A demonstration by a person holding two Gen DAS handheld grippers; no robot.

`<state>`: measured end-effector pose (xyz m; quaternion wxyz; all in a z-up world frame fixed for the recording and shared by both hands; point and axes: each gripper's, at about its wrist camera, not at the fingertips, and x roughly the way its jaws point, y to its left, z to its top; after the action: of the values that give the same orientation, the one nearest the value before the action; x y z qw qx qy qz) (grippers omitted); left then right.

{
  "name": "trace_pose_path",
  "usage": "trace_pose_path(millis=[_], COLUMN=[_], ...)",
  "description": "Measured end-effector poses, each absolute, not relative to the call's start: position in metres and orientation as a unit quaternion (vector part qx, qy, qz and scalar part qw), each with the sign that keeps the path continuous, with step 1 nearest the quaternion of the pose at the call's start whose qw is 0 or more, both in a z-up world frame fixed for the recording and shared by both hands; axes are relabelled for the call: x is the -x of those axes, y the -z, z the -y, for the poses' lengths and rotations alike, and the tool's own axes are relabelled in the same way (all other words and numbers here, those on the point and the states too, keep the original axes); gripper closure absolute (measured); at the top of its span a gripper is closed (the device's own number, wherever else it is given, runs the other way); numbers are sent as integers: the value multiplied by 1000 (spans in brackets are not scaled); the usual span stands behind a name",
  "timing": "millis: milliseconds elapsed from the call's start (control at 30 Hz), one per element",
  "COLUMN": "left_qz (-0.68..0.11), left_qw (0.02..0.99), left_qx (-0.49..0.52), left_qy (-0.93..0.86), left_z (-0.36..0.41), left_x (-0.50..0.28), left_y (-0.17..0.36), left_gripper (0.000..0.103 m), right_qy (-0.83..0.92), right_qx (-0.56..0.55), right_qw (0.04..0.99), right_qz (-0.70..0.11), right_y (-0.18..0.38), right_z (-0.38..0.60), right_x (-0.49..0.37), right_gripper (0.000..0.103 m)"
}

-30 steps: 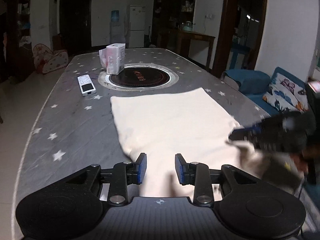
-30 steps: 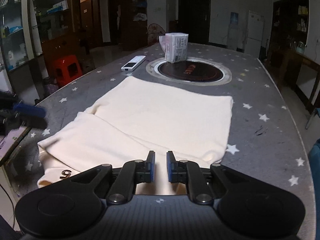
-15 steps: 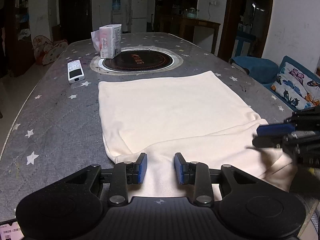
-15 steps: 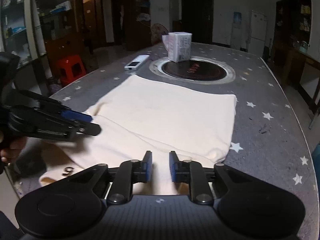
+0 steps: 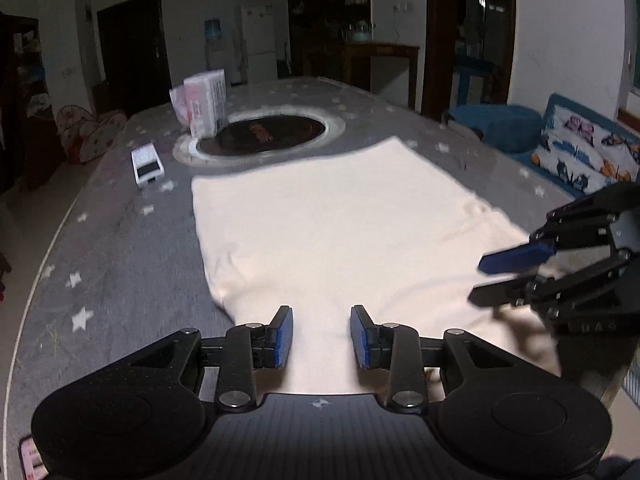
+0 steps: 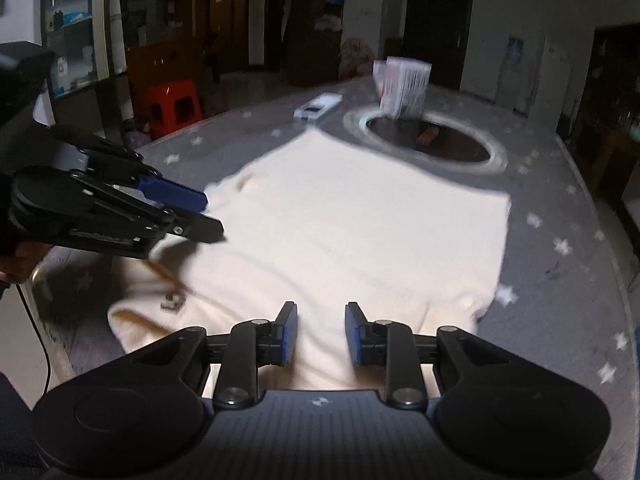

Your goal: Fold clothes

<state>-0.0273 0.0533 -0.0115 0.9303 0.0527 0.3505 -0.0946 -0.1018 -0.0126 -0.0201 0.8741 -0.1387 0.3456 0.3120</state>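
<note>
Left gripper (image 5: 321, 336) jaws apart over the near edge of the cream garment (image 5: 332, 232), pads clear of the cloth, nothing clamped. Right gripper (image 6: 321, 333) jaws opening, cloth below the gap, nothing gripped. Garment lies flat on the grey star-print table (image 5: 120, 248), partly folded: a smooth rectangular panel on the far side, a folded layer with a small dark mark (image 6: 173, 301) at the near end by the table edge. Beyond it: white remote (image 5: 147, 165), round dark inset (image 5: 266, 134) in the table, upright tissue pack (image 5: 205, 103) on its rim. Contents of the pack can't be seen.
</note>
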Motion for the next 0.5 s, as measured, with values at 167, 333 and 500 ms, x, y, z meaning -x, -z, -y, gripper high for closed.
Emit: trace_pose_path(millis=[167, 333, 500], left_qz=[-345, -340, -332], left_qw=[932, 930, 924], left_qx=[-49, -74, -107], left_qy=[102, 120, 159], left_z=[-57, -54, -48], left_x=[34, 54, 83], left_y=[2, -5, -13], left_gripper=[66, 65, 52], right_qy=[-307, -290, -302], right_qx=[114, 95, 102], right_qw=[882, 882, 880], right_qz=[-340, -360, -353], right_y=[11, 16, 9], right_z=[25, 43, 44], right_x=[103, 97, 103], right_gripper=[77, 76, 72])
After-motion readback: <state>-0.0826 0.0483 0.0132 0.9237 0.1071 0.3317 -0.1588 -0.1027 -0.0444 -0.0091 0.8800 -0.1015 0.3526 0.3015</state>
